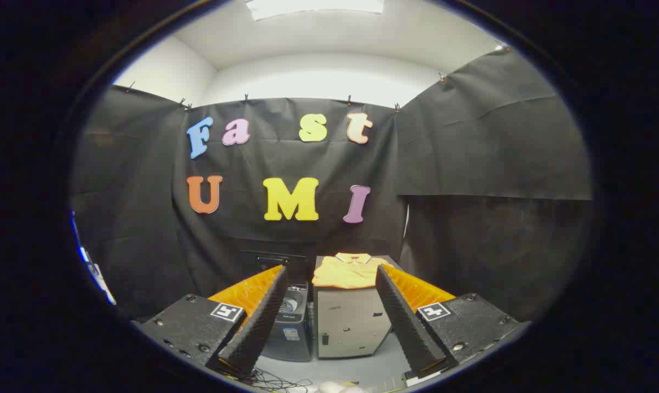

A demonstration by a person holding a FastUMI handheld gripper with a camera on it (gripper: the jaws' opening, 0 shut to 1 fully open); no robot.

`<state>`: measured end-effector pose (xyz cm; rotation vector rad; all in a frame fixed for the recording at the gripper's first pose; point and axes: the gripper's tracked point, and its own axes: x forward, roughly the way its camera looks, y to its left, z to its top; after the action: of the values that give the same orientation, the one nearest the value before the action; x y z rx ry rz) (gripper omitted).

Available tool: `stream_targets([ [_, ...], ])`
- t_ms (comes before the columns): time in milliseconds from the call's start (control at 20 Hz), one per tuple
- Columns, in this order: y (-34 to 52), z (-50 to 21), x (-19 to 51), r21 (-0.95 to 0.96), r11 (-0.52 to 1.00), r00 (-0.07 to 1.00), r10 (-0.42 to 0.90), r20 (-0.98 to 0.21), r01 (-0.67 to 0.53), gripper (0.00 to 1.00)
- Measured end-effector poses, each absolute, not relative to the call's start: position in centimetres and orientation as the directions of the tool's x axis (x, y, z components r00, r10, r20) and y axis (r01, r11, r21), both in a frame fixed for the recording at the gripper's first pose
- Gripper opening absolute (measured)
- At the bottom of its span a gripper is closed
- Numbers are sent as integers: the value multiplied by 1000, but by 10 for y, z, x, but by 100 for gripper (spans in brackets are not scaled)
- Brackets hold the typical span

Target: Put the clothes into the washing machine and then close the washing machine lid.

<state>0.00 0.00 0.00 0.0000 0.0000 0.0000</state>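
The gripper (329, 284) is held level and points straight ahead, its two fingers spread wide apart with nothing between them. Each finger's base carries a small square black-and-white marker tag (226, 312). Low down between the finger bases, a tangle of thin cables (277, 382) lies on the pale floor (362, 368). Ahead of the fingertips, seen through the gap between them, stand two units side by side. The left one is a dark washing machine (292, 327) with its lid (274, 257) raised, so the round drum opening (292, 301) shows at the top; a small blue label sits on its front, too small to read. Just beside it on the right is a pale box-like cabinet (351, 327), and a folded yellow polo shirt (346, 271) lies flat on its top, collar toward the far wall. Behind both hangs black cloth (498, 164), clipped up along its top edge and wrapping around both sides. Above it are white walls (318, 79) and a bright ceiling light (315, 6).
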Motion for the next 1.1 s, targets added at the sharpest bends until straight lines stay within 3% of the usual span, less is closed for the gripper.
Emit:
stream_targets([
  [1100,-6,0,40,1,999,998,-52,-39,52,100],
])
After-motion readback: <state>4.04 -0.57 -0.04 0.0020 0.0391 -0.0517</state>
